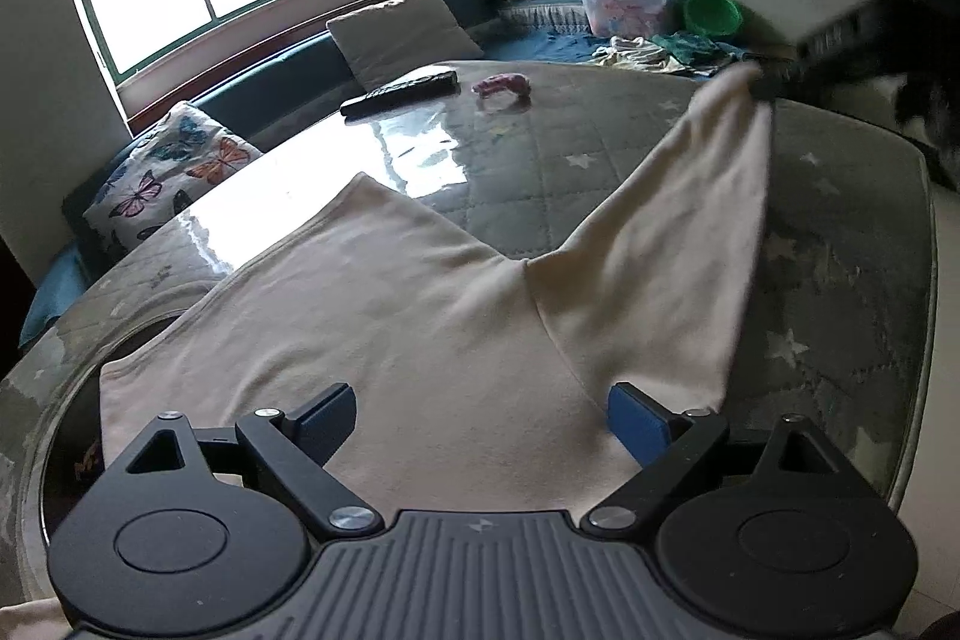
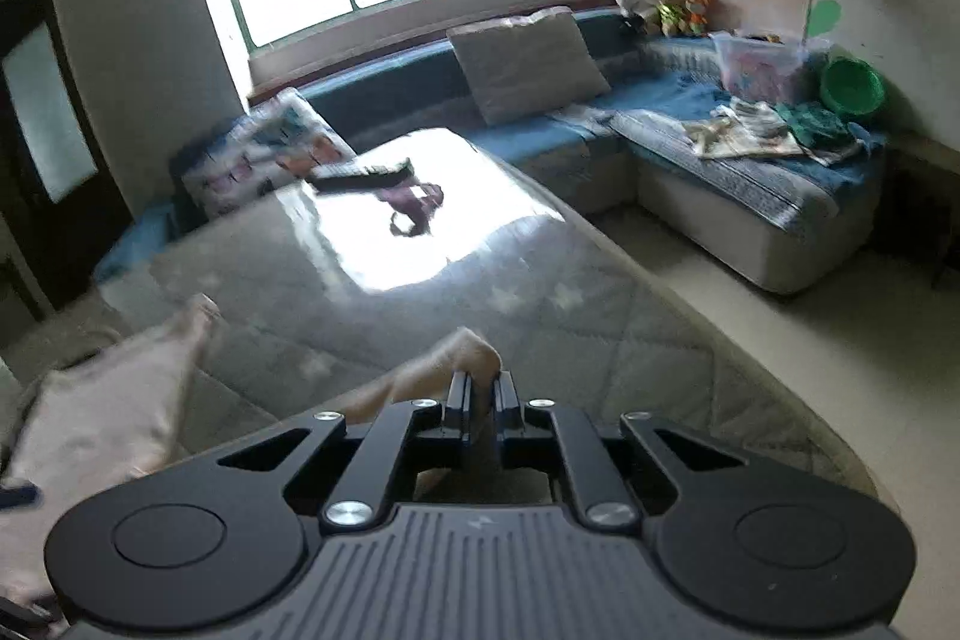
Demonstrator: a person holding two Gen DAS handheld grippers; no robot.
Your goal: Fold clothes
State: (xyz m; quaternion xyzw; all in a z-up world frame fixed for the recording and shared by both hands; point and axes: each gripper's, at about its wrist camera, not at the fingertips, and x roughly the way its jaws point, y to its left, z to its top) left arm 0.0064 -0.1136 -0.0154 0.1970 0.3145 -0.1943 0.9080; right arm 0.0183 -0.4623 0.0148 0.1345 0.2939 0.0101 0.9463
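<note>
A cream garment (image 1: 384, 316) lies spread on the grey quilted table (image 1: 840, 268). My left gripper (image 1: 480, 418) is open, its blue-padded fingers (image 1: 636, 424) hovering just over the garment's near part. My right gripper (image 1: 774, 85), blurred at the far right of the left wrist view, is shut on the tip of the garment's sleeve (image 1: 708, 148) and holds it lifted and stretched. In the right wrist view the right gripper (image 2: 483, 382) is shut on the cream sleeve end (image 2: 462, 349), and the rest of the garment (image 2: 114, 400) trails to the lower left.
A black remote (image 1: 402, 91) and a pink object (image 1: 501, 85) lie at the table's far side. A blue sofa (image 2: 720, 160) holds pillows (image 1: 402, 34), other clothes (image 1: 642, 55), a plastic bin (image 1: 624, 7) and a green basket (image 1: 714, 13). Floor (image 2: 780, 340) lies right of the table.
</note>
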